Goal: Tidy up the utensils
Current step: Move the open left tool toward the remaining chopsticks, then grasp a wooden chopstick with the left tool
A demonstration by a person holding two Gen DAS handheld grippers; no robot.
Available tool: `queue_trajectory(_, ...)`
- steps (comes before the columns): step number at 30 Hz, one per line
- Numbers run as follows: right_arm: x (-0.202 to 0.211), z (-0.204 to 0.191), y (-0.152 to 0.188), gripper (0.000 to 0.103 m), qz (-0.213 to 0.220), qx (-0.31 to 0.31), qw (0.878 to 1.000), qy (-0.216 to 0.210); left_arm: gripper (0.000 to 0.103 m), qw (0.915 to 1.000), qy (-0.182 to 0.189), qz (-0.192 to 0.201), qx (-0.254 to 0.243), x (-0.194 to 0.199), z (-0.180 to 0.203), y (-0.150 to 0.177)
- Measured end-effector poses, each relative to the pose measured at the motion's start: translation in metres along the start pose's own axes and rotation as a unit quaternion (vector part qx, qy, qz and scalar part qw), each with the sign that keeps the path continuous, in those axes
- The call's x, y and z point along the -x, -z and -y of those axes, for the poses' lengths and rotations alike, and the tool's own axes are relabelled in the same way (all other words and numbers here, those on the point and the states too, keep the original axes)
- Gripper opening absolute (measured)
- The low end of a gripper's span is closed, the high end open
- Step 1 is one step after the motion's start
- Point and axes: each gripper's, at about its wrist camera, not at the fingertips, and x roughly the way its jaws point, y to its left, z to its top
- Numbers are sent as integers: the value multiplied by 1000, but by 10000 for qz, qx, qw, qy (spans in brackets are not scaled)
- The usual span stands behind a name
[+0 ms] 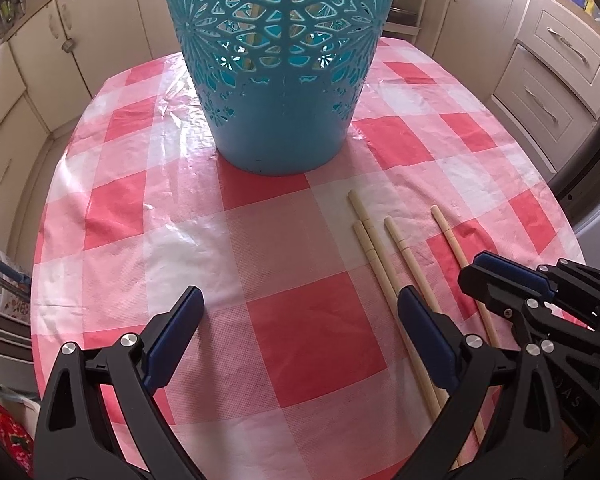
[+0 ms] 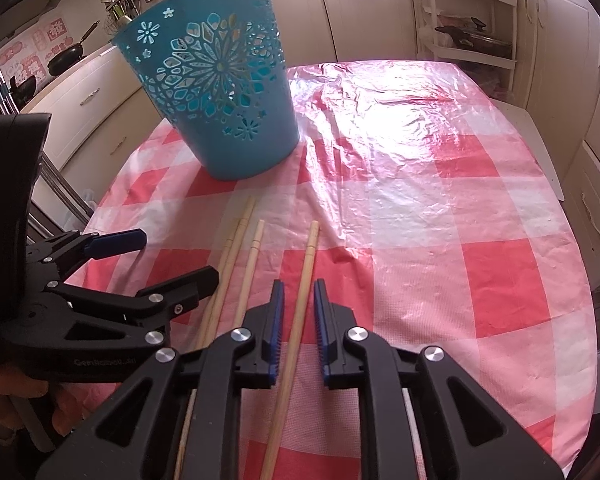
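Right gripper point(image 2: 298, 308) jaws narrow, straddling rightmost pale wooden chopstick point(image 2: 306, 264), not pinching. Close squarely mid-shaft, lift level twd teal perforated plastic basket point(image 2: 220, 120). Left gripper point(image 1: 300, 336) wide, empty.

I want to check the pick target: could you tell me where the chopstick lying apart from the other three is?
In the right wrist view the lone chopstick lies on the checked tablecloth, between the right gripper pads, which don't press it, right of the other three chopsticks.

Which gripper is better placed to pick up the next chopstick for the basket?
Right. The right gripper already straddles the rightmost chopstick, its pads not yet touching it. The left gripper is wide open over bare tablecloth; only its right finger overlaps the other chopsticks. The teal basket stands ahead.
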Motion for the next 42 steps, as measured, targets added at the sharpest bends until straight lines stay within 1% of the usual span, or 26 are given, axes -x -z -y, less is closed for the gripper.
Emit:
queue_trajectory(8,0,2,-1,18,-5,-62,10000,-60,94,9995,-145,-123,240,0,-8,1)
queue_trajectory(10,-1,4,-3,21,-30,-140,9998,-126,94,9992,-338,-177,98,-2,-2,2)
queue_trajectory(13,0,11,-4,23,-56,-323,9992,-209,94,9992,-262,-255,184,-1,-2,0)
queue_trajectory(15,1,17,-5,23,-49,-464,9984,-314,93,9983,-69,-230,535,3,-11,-2)
queue_trajectory(16,1,19,-5,23,-55,-525,9980,-347,93,9976,-47,-208,652,6,-15,-3)
queue_trajectory(19,2,24,-5,24,-66,-647,9969,-438,93,9977,-123,-196,645,8,-14,-4)
queue_trajectory(22,3,28,-4,27,-92,-764,9956,-540,93,9971,-86,-305,699,2,-10,-2)
queue_trajectory(25,4,33,-4,30,-119,-924,9936,-646,93,9964,-60,-251,812,3,-5,-1)
queue_trajectory(26,5,34,-3,30,-131,-964,9930,-673,93,9962,-85,-257,832,4,-2,0)
queue_trajectory(32,8,39,-2,32,-175,-1088,9910,-762,93,9954,-645,-353,617,-3,16,1)
queue_trajectory(35,11,41,-1,35,-164,-1132,9901,-809,93,9941,-705,-349,749,-2,17,2)
queue_trajectory(36,12,41,-1,35,-145,-1119,9903,-818,90,9940,-725,-335,752,-1,19,2)
queue_trajectory(38,15,39,-2,35,-95,-1044,9912,-805,82,9947,-707,-256,704,1,22,1)
queue_trajectory(40,19,37,-3,35,-37,-938,9927,-764,55,9963,-588,-137,613,4,26,-1)
queue_trajectory(41,20,36,-3,35,-5,-887,9934,-732,48,9969,-542,-104,554,5,28,-3)
queue_trajectory(42,20,35,-3,35,15,-853,9938,-709,36,9976,-476,-73,491,5,30,-4)
